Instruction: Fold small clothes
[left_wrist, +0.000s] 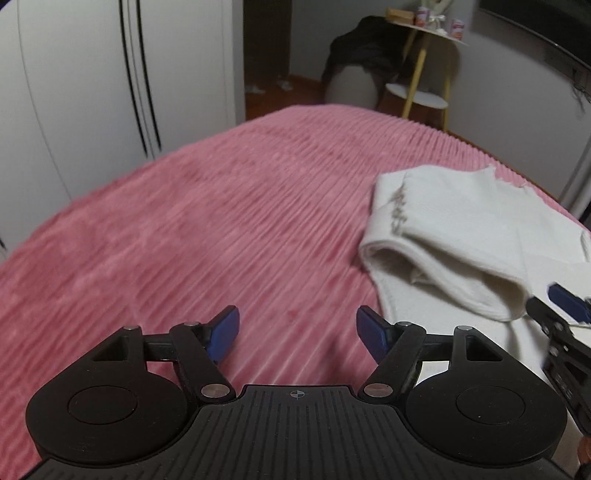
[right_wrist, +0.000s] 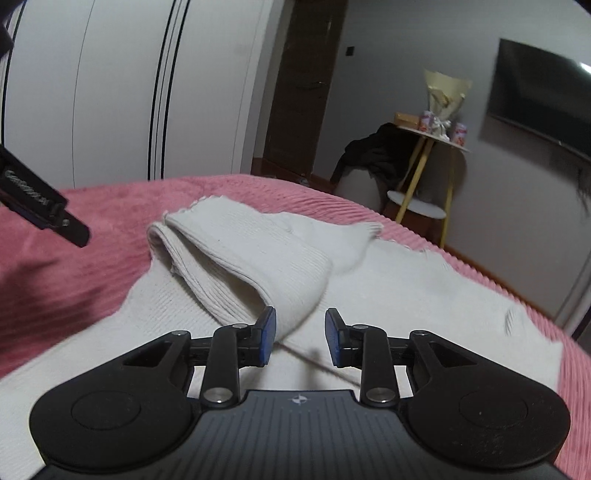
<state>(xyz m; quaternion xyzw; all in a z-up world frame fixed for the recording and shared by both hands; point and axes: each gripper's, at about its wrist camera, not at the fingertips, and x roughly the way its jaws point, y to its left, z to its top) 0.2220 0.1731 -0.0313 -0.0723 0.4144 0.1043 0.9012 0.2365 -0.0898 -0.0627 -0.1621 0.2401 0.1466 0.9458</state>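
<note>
Both grippers were empty with jaws apart, left gripper (left_wrist: 297, 329) over the pink bedspread (left_wrist: 207, 221) and right gripper (right_wrist: 300, 338) over the cream knit garment (right_wrist: 406, 295) at 12 o'clock, which looked soft, light and floppy, best pinched at a ribbed folded edge.

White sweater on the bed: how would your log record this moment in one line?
white sweater: partly folded on pink bedspread | left hand-held gripper: open, beside it | right hand-held gripper: open, over it

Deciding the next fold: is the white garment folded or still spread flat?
Partly folded: the white garment has one side doubled over, lower part flat on the pink blanket.
</note>
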